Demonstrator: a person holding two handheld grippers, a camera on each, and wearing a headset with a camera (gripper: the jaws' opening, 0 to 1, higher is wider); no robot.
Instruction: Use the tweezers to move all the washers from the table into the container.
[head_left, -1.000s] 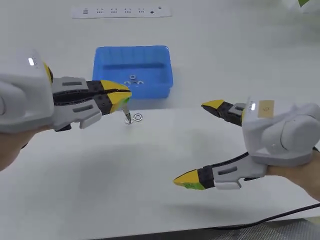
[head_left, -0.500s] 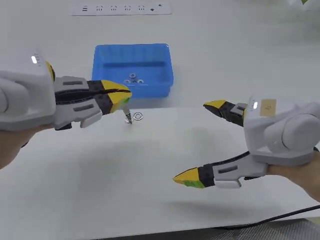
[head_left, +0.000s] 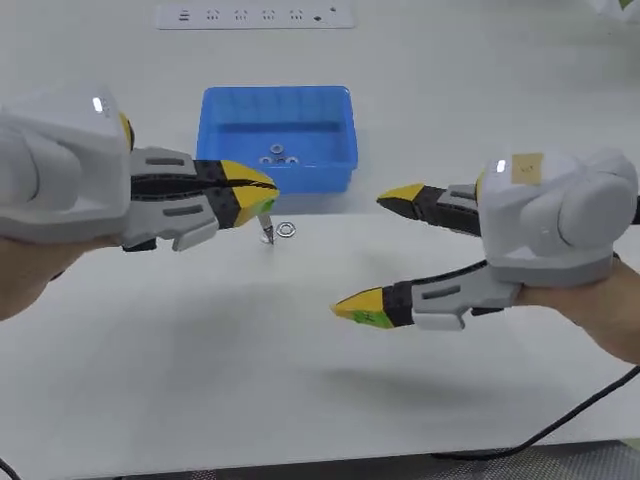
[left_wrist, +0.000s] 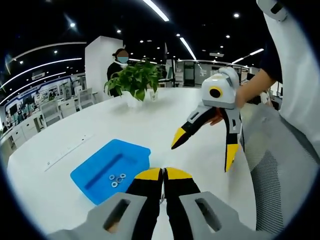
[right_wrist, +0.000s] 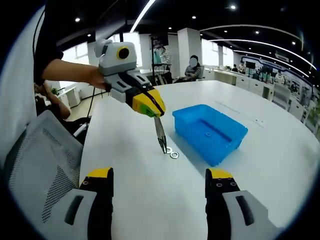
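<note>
Two washers (head_left: 287, 230) lie just beside each other on the white worktop (head_left: 200, 340), a little in from the near wall of the container (head_left: 278, 135), towards the worktop's near edge. The tweezers (right_wrist: 160, 134) slant down to them, and their tips reach the worktop at the washer farther from the container. Whether the tips actually grip that washer cannot be told.

The left hand-held gripper (head_left: 258, 190) is clenched on the top of the tweezers, its yellow-tipped jaws pressed together. It hangs above the worktop just on the near side of the container.

The container is a shallow blue tray, set towards the far edge of the worktop. A few other washers (head_left: 278, 155) sit in a small cluster on its floor, near the middle. Beyond it, at the far edge, lies a white power strip (head_left: 255, 15).

The right hand-held gripper (head_left: 375, 250) is released, its two jaws spread wide with nothing between them. It hovers over the right part of the worktop, well apart from the washers, and its tips point towards the tweezers.
</note>
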